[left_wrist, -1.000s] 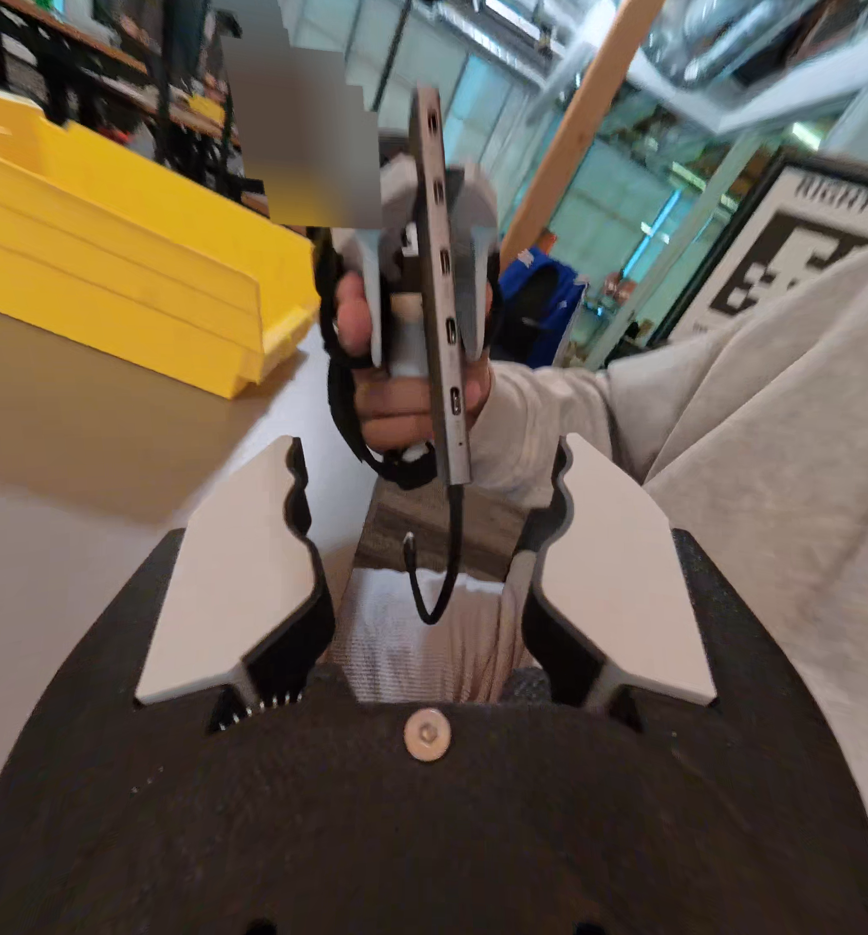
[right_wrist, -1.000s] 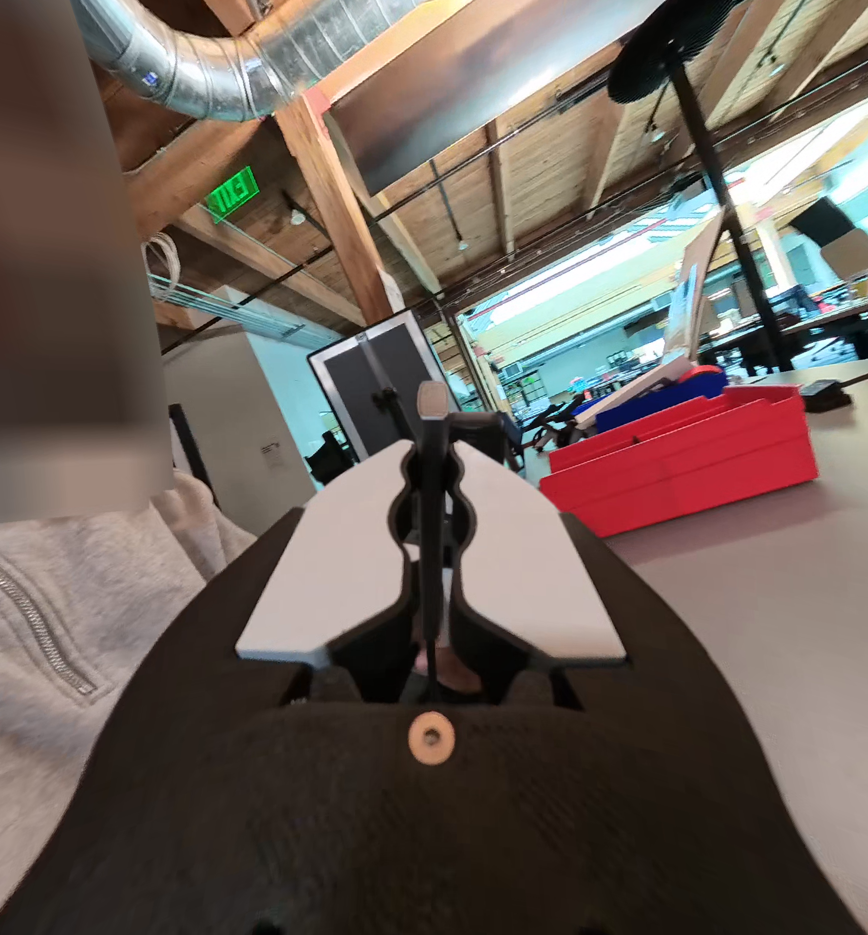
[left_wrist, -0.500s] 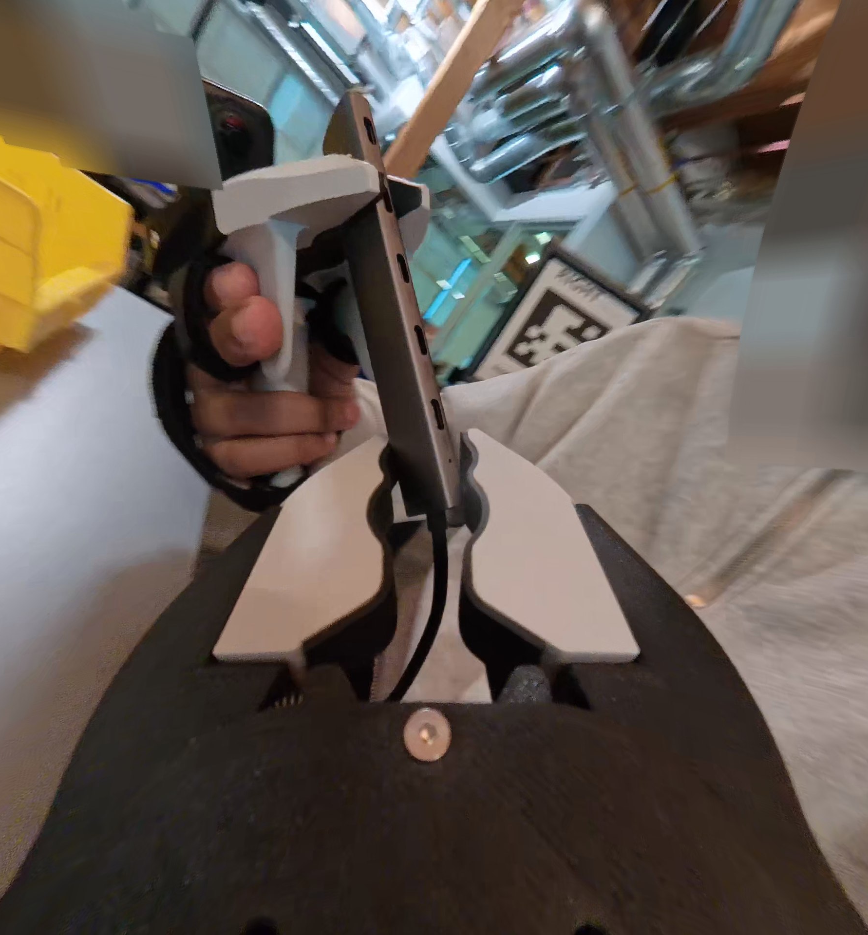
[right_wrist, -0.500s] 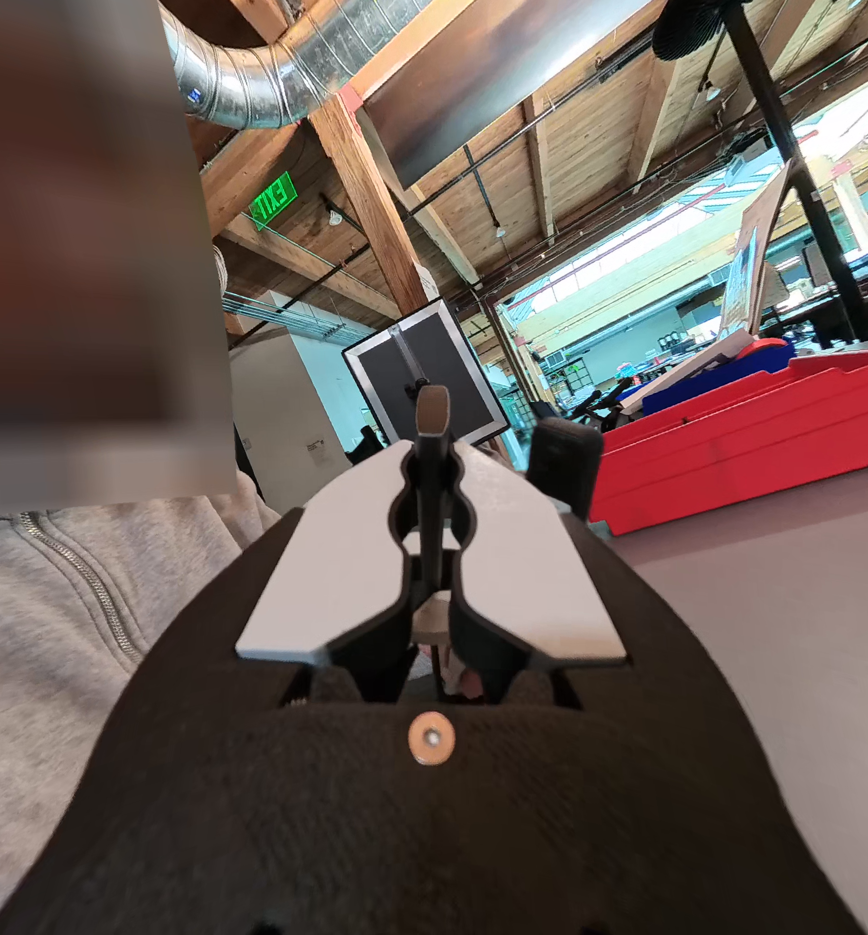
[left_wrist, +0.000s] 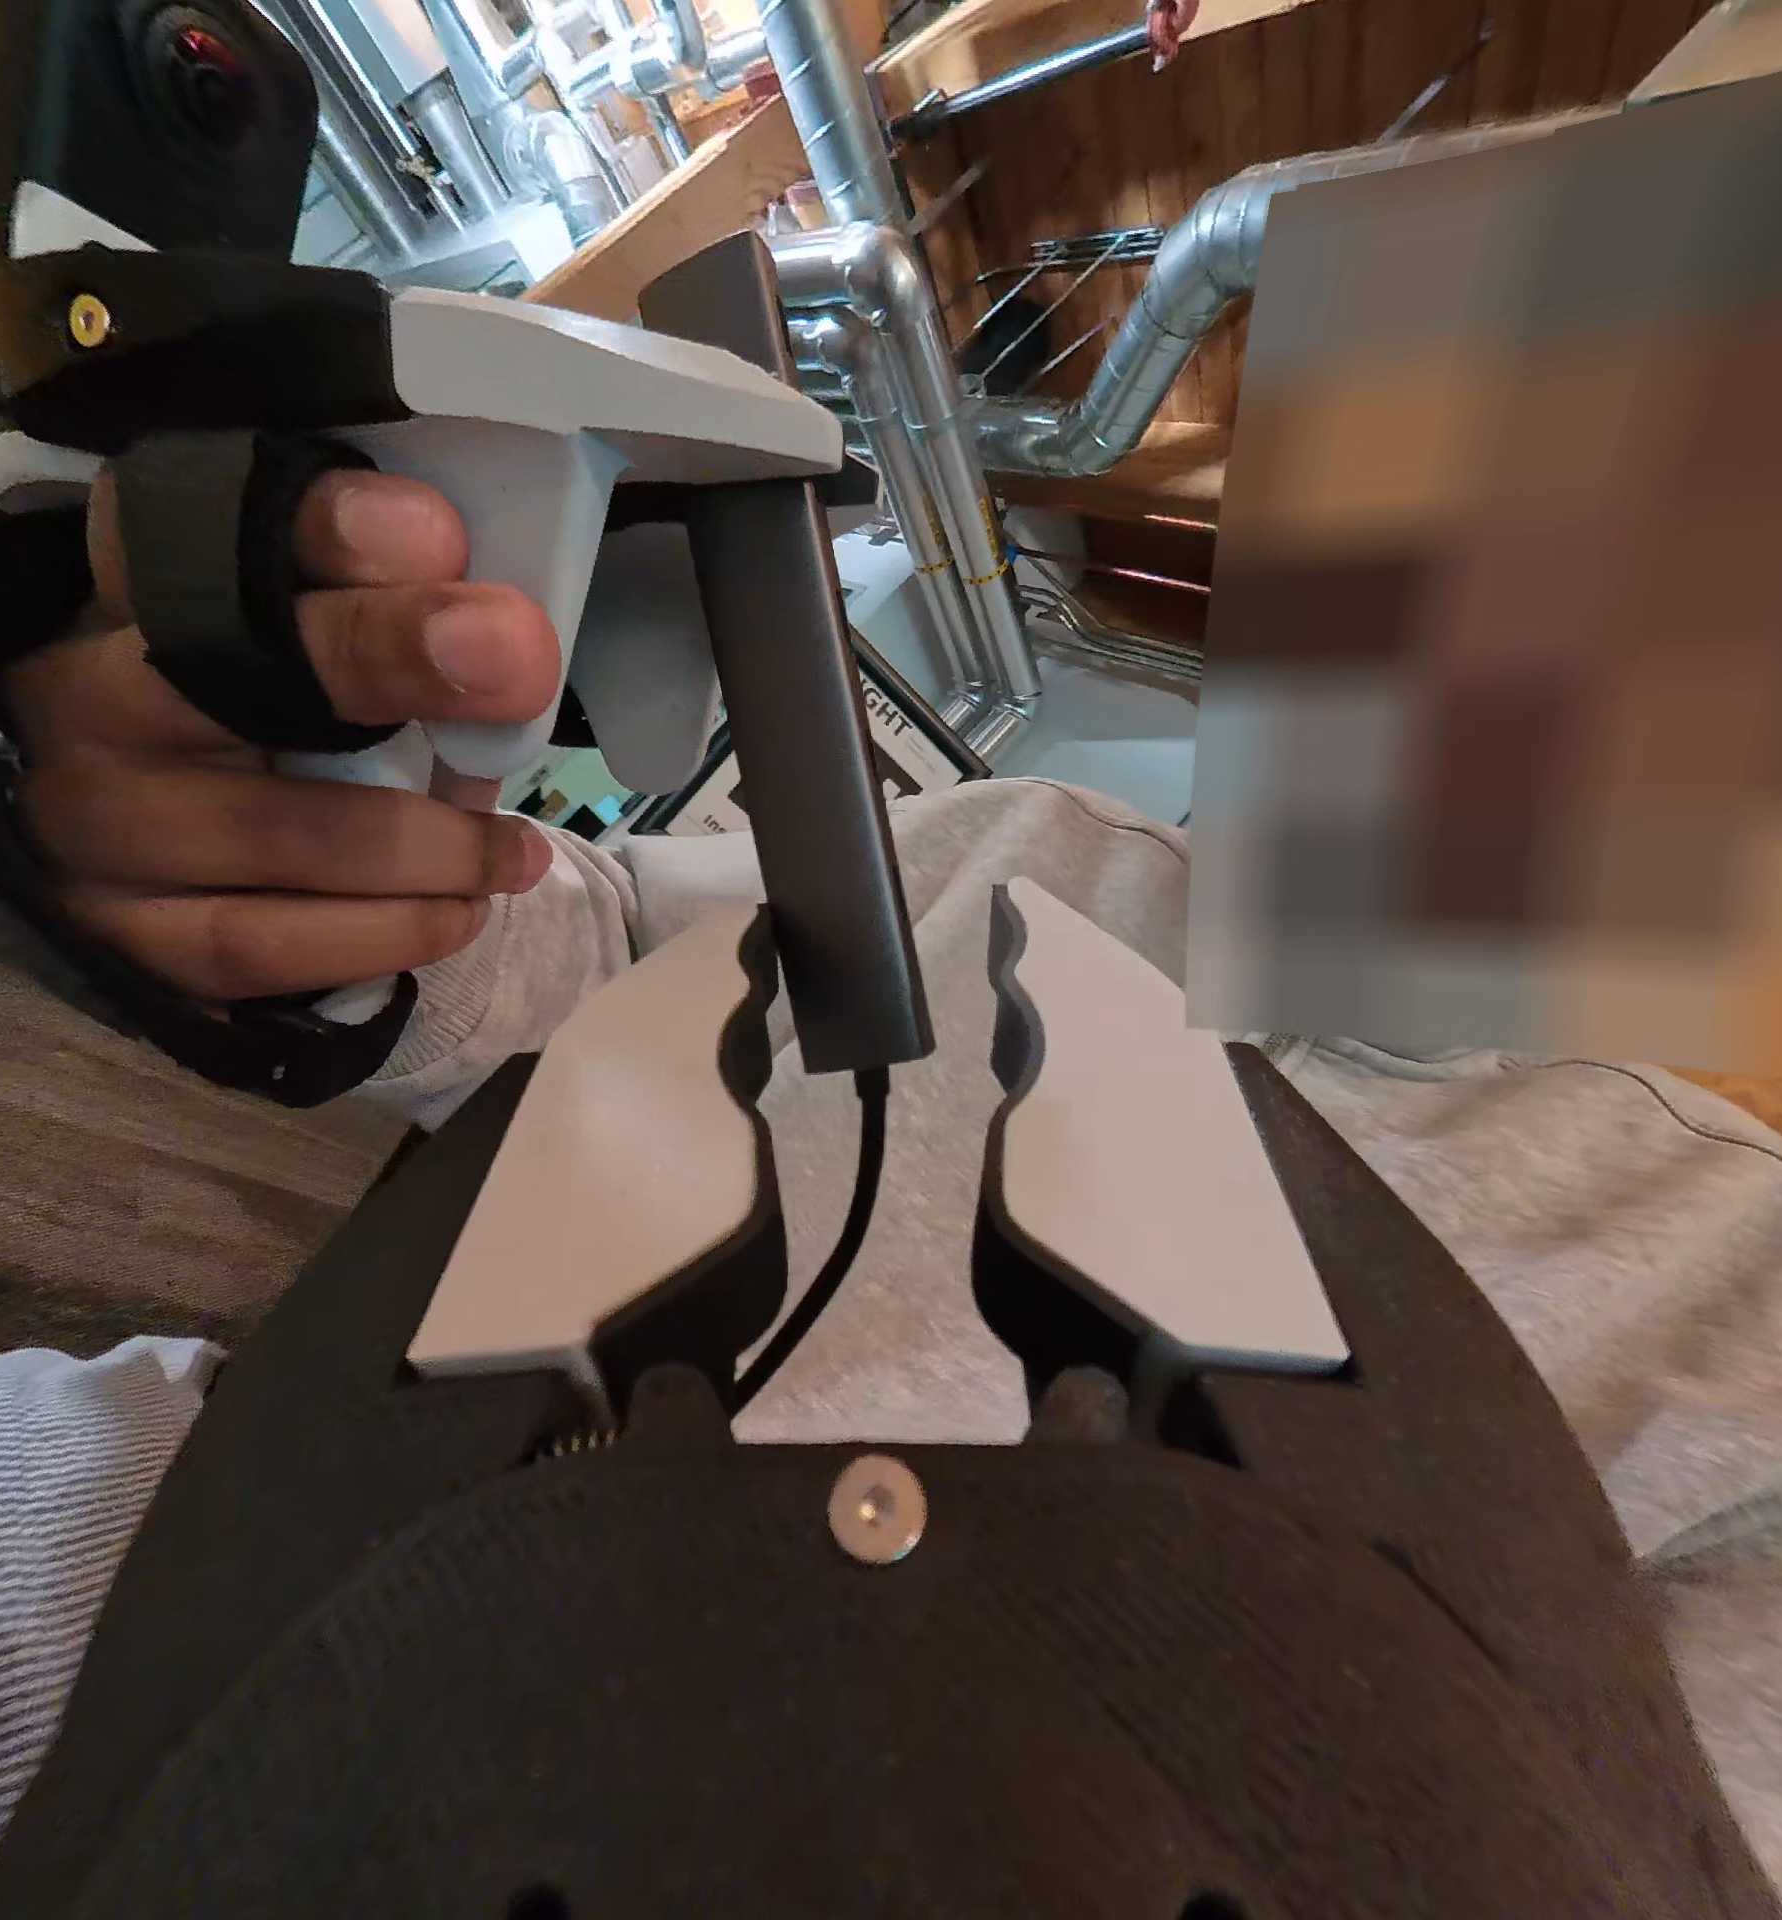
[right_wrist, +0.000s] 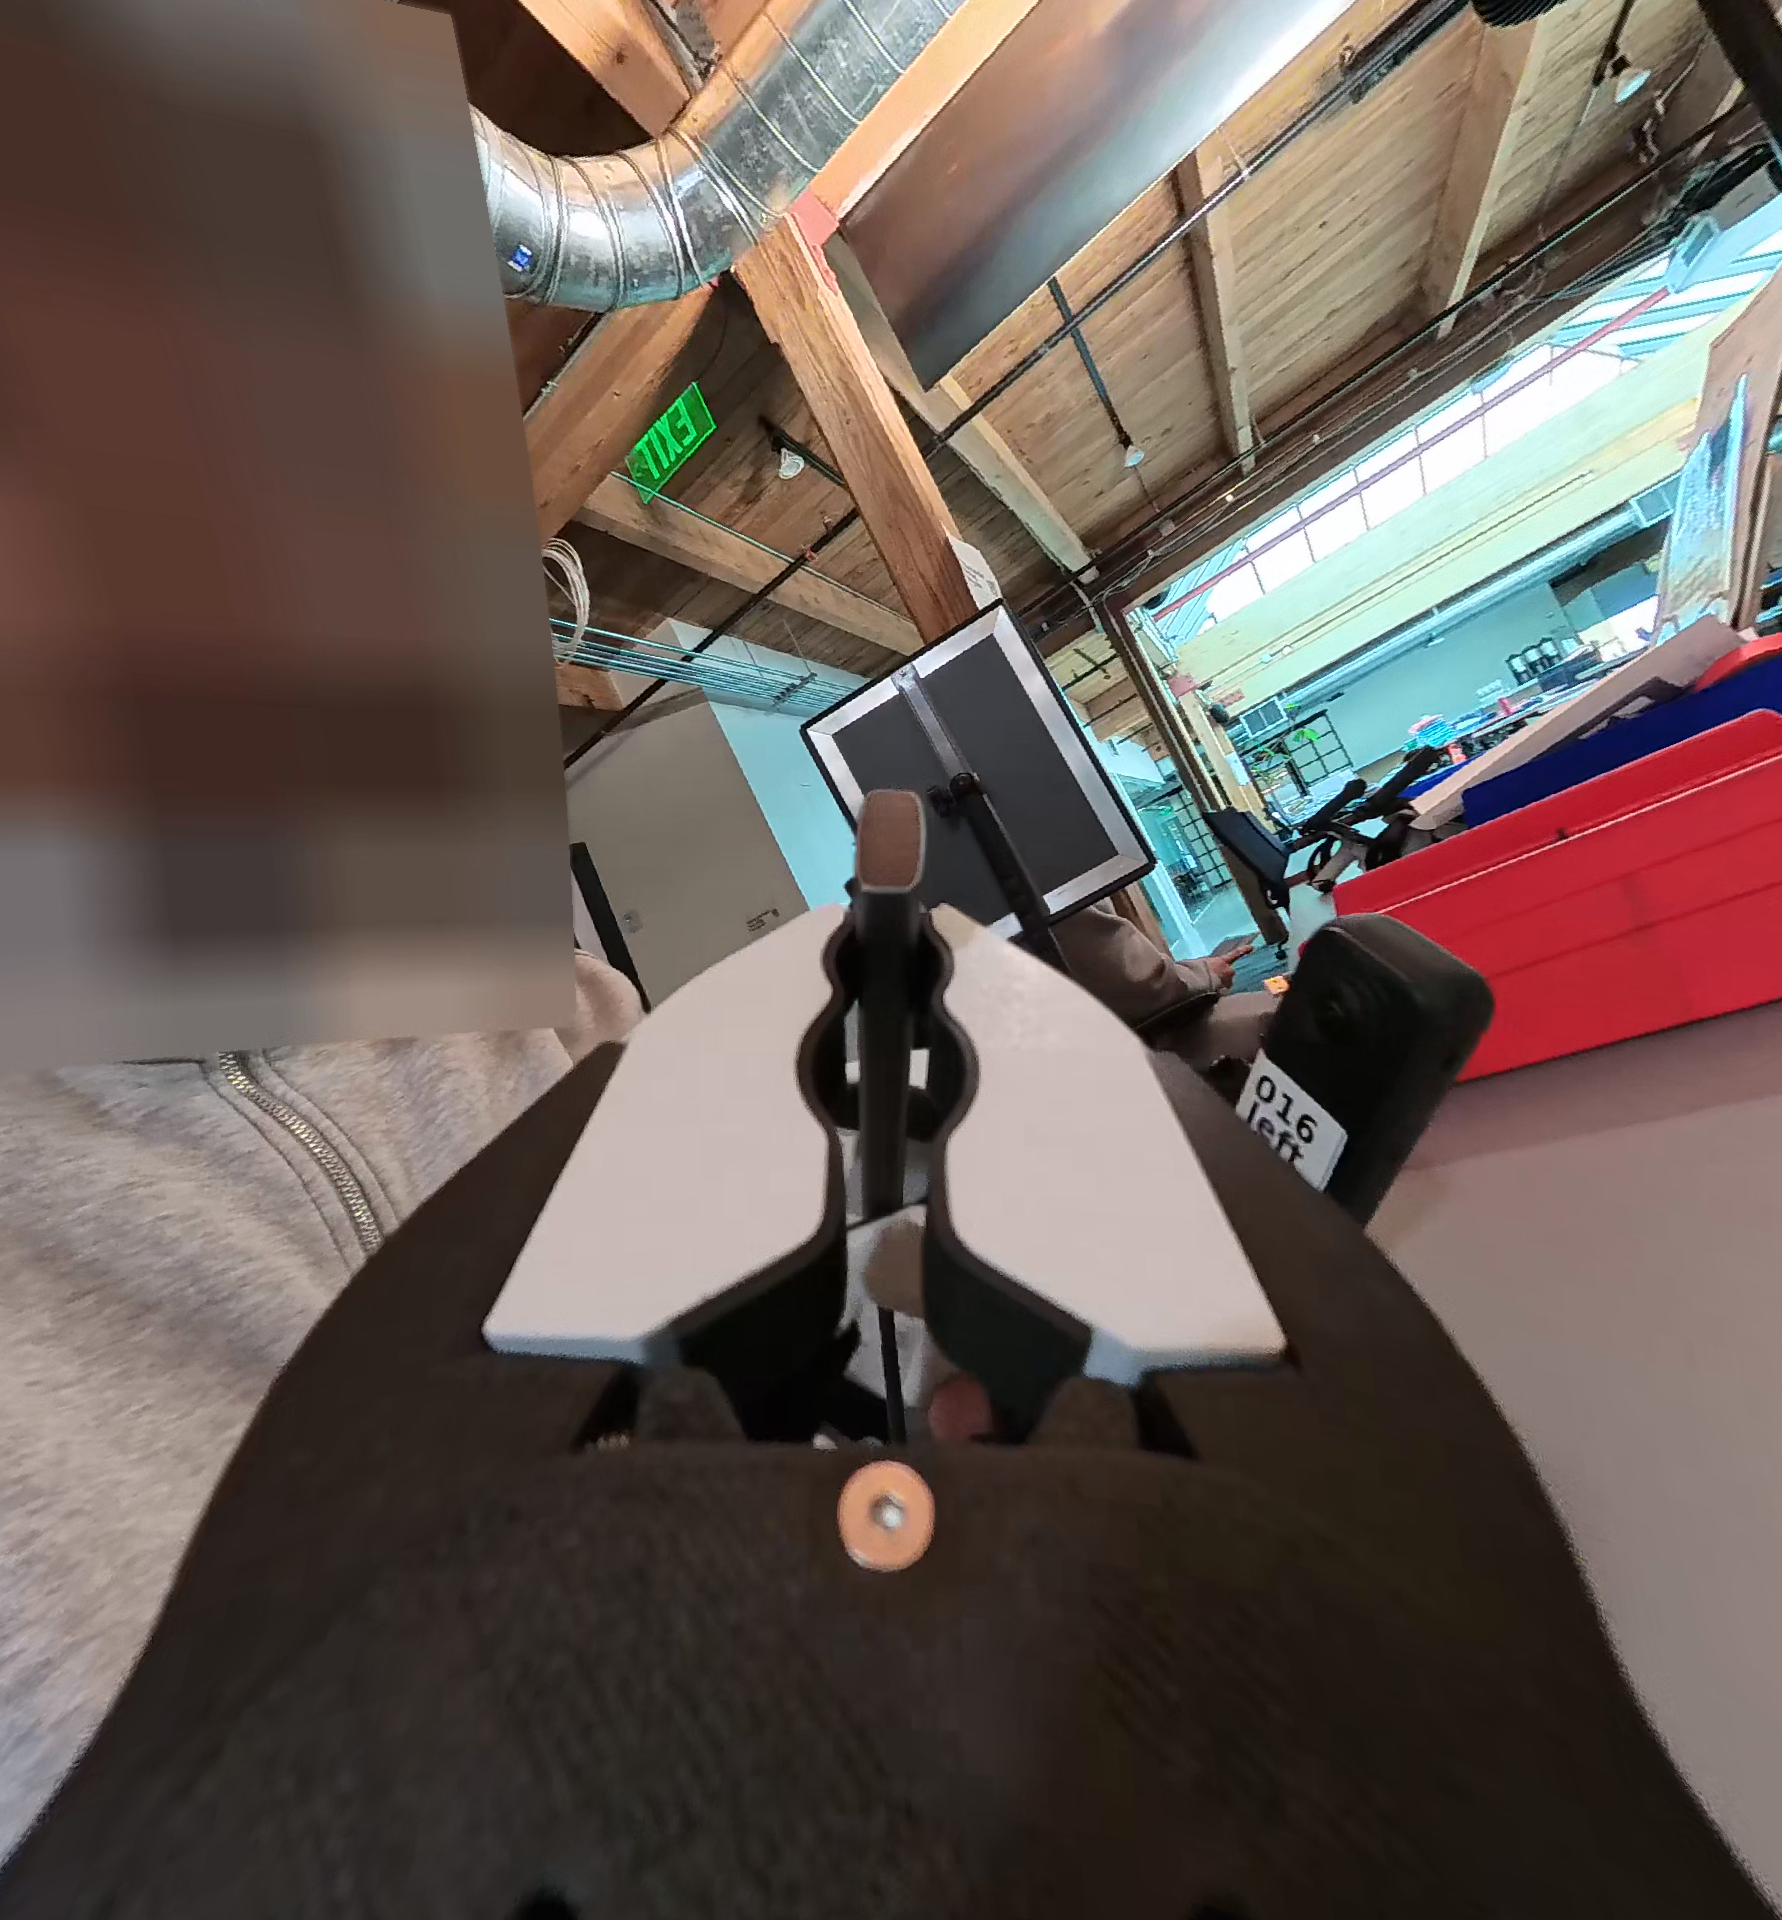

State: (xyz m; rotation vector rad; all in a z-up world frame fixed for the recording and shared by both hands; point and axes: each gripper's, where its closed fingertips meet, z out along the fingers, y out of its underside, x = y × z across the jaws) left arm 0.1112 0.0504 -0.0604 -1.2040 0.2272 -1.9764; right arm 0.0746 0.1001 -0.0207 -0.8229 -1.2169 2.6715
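A slim dark grey hub (left_wrist: 804,727) with a black cable (left_wrist: 845,1195) stands nearly upright in front of the person's chest. My right gripper (right_wrist: 892,925) is shut on the hub, whose top end (right_wrist: 892,862) sticks out past the fingertips. In the left wrist view the right gripper (left_wrist: 804,457) comes in from the left, held by a hand (left_wrist: 295,727), and clamps the hub's upper part. My left gripper (left_wrist: 879,904) is open, its jaws apart around the hub's lower end. The cable hangs down between them.
A person in a grey sweatshirt (right_wrist: 139,1247) is close behind both grippers. A red bin (right_wrist: 1645,935) and a blue bin (right_wrist: 1645,769) stand on the grey table (right_wrist: 1593,1351) to the right. The left gripper's black camera housing (right_wrist: 1375,1039) shows beside my right fingers. Tip to tip, the grippers are about 7 cm apart.
My left gripper closed on the hub's lower end half a second ago and has now opened again. The right gripper stays shut on the hub. Both views have tilted upward.
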